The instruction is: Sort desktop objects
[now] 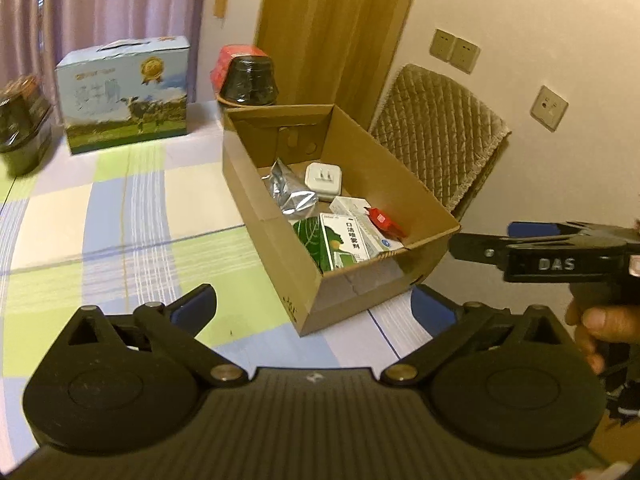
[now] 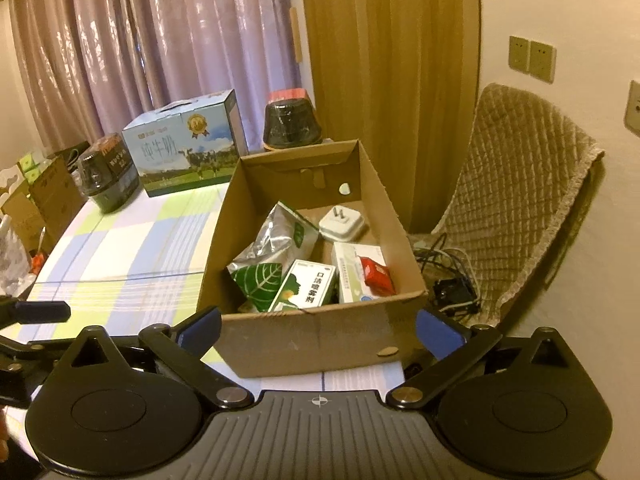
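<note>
Cardboard box (image 2: 320,344): on the checked tablecloth (image 1: 120,208), near the table edge; I judge sorting nearly done, its contents already inside.
Milk carton (image 2: 184,148): far side, well apart, no obstacle.
Foil pouch (image 2: 276,236): in box, leaning left.
Spray box (image 2: 306,286): in box, front.
White adapter (image 2: 342,222): in box, rear.
Left gripper (image 1: 312,312): jaws spread, empty.
Right gripper (image 2: 318,326): jaws spread, empty, facing the box front.
Next: I'd look for leftover items; none within reach.
</note>
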